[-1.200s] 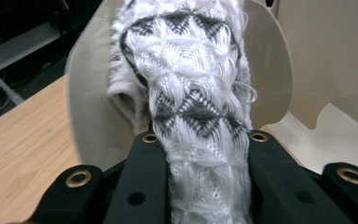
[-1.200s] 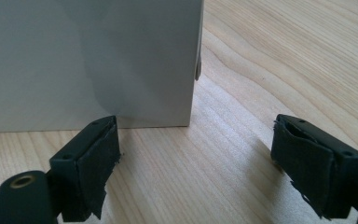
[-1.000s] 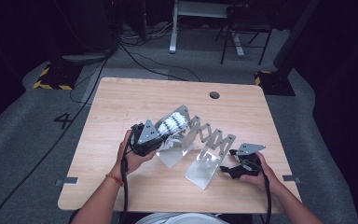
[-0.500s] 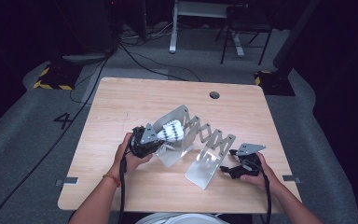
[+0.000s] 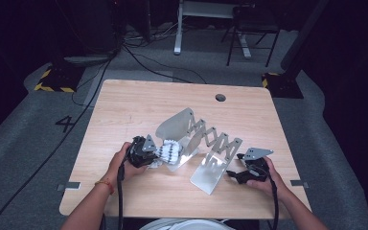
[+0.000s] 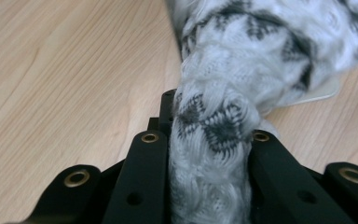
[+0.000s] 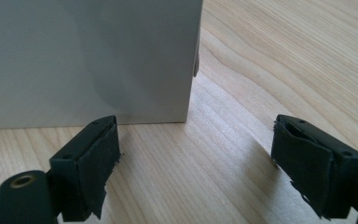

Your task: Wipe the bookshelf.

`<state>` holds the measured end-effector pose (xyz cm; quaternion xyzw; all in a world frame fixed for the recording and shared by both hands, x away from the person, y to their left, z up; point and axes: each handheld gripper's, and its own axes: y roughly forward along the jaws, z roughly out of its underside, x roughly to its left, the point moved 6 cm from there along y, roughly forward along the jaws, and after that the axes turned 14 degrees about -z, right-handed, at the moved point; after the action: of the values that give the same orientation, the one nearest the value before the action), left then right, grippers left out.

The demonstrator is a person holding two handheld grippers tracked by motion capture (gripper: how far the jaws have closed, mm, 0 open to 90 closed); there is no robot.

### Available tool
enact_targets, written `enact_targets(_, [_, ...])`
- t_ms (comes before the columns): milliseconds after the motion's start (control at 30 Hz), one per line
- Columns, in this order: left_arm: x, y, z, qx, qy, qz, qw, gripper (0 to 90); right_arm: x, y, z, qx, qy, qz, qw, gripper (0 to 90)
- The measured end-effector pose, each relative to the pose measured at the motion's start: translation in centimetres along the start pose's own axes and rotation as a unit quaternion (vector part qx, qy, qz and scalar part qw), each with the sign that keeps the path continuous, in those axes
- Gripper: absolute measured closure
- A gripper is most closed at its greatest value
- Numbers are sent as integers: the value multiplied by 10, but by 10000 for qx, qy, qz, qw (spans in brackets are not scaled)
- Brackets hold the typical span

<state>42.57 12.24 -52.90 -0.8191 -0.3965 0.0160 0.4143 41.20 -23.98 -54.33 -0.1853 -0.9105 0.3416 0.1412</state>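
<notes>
1. Since the earlier frame, the left gripper (image 5: 159,154) has carried the knitted sock (image 5: 169,151) down from the top of the rack's near-left plate toward the desk (image 5: 124,110), closer to the near edge; the right gripper (image 5: 232,175) has barely shifted.
2. From the high view, the sock lies against the foot of the left plate of the expandable metal rack (image 5: 206,143), which stands mid-desk with its scissor links spanning between two plates.
3. Up close, the left gripper view shows the left gripper (image 6: 209,140) clenched on the sock (image 6: 242,56), white knit with grey-black zigzags bunched between the black jaws, with bare wood beneath.
4. Looking along the right gripper (image 7: 193,154), its view shows the jaws spread wide, holding nothing, with the rack's grey end plate (image 7: 88,56) standing just beyond the left pad (image 7: 98,158); whether they touch is unclear.
</notes>
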Motion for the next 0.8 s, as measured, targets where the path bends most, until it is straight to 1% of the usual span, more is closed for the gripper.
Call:
enact_targets(33, [2, 0, 3, -19, -85, 10, 10000, 778, 0, -1, 0, 22, 1, 19, 10000, 155])
enact_targets(67, [4, 0, 5, -29, -133, -26, 9999, 777, 0, -2, 0, 52, 1, 48, 10000, 168])
enact_targets(100, [6, 0, 7, -32, -236, -48, 9997, 772, -1, -3, 1, 63, -4, 68, 10000, 190])
enact_targets(167, [10, 2, 9, -43, -335, -128, 9993, 743, 0, -5, 0, 80, -8, 140, 9999, 253])
enact_targets(200, [11, 4, 9, -25, -388, -112, 9992, 731, 2, -7, -1, 51, -12, 81, 10000, 264])
enact_targets(233, [11, 4, 8, -32, -369, -113, 9993, 734, 6, -10, -2, -37, -10, -101, 9999, 288])
enact_targets(267, [12, 5, 8, -43, -309, -122, 9994, 733, 8, -12, -4, -117, -32, -169, 9998, 303])
enact_targets(300, [12, 6, 8, -42, -310, -96, 9995, 737, 14, -16, -6, -185, -93, -259, 9995, 310])
enact_targets(333, [11, 7, 7, -52, -310, -71, 9995, 738, 18, -18, -8, -198, -128, -298, 9993, 310])
enact_targets(367, [12, 7, 7, -51, -289, -36, 9996, 739, 24, -20, -10, -211, -168, -337, 9991, 310])
enact_targets(433, [11, 8, 7, -46, -304, 97, 9995, 751, 35, -27, -16, -240, -300, -229, 9990, 293])
enact_targets(500, [10, 8, 7, -51, -323, 225, 9992, 758, 41, -30, -22, -326, -315, -166, 9988, 288])
enact_targets(533, [9, 9, 7, -62, -331, 301, 9990, 765, 44, -31, -26, -363, -273, -131, 9989, 287])
enact_targets(600, [7, 9, 6, -60, -292, 362, 9989, 774, 48, -32, -33, -420, -209, -12, 9989, 284])
enact_targets(633, [4, 9, 4, -65, -219, 400, 9989, 777, 50, -32, -35, -420, -172, 7, 9990, 282])
enact_targets(667, [1, 9, 3, -70, -129, 478, 9988, 779, 53, -32, -36, -383, -96, 40, 9992, 287])
enact_targets(700, [-2, 9, 1, -75, -83, 554, 9984, 780, 57, -32, -34, -316, 10, 110, 9994, 283])
enact_targets(733, [-5, 9, 0, -107, -101, 618, 9980, 781, 61, -33, -32, -250, -33, 147, 9996, 273])
enact_targets(767, [-8, 9, -1, -129, -102, 701, 9974, 783, 64, -34, -32, -257, -46, 176, 9995, 274])
enact_targets(800, [-9, 9, -1, -145, -100, 734, 9971, 783, 69, -35, -32, -315, -16, 168, 9994, 274])
